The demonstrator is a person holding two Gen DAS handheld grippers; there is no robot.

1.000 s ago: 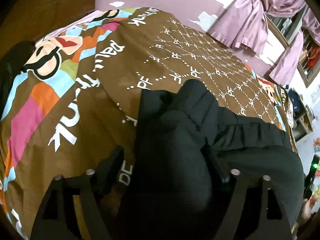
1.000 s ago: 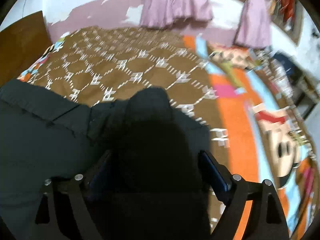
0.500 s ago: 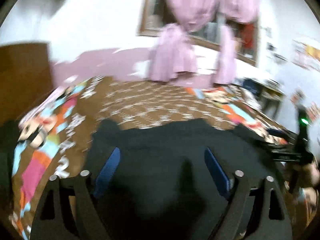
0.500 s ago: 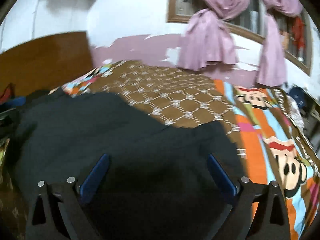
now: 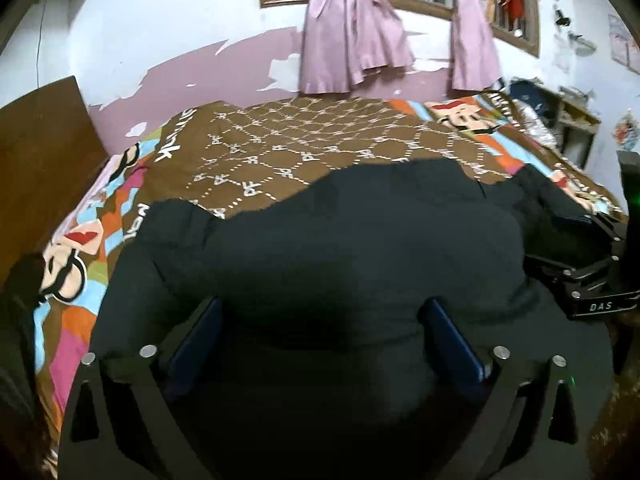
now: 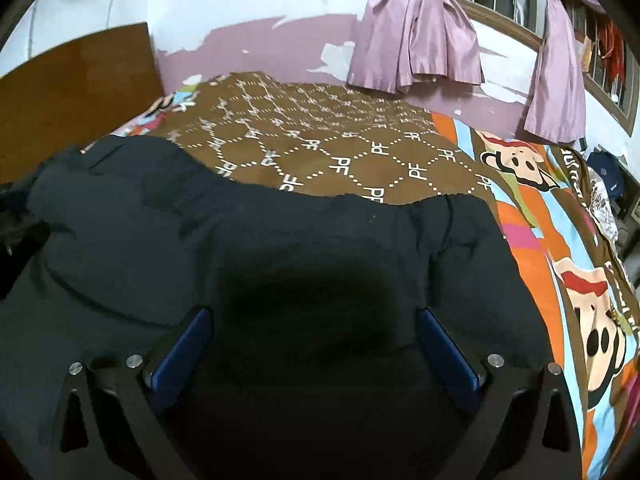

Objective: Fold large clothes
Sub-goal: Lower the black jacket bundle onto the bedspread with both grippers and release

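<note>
Where both tools point(image 5: 320, 332) gape, garment point(image 5: 360, 240) underlies

Black garment point(image 5: 360, 248): matt cloth, soft, slightly puffy, stitched seams near its far edge. Bedspread point(image 5: 320, 140) under it: printed cloth, smooth, matt, brown with white dotted pattern. Curtains point(image 5: 352, 36) behind the bed: lilac cloth with a slight satin sheen. Headboard point(image 6: 76, 76) left of the garment: brown wood, smooth, dull gloss. Wall point(image 5: 168, 20): painted plaster, paint flaking. Left gripper point(image 5: 320, 332) and right gripper point(image 6: 316, 340): matt black plastic frames, shiny metal screw heads, glossy blue pads point(image 6: 184, 344) on the jaws.
</note>
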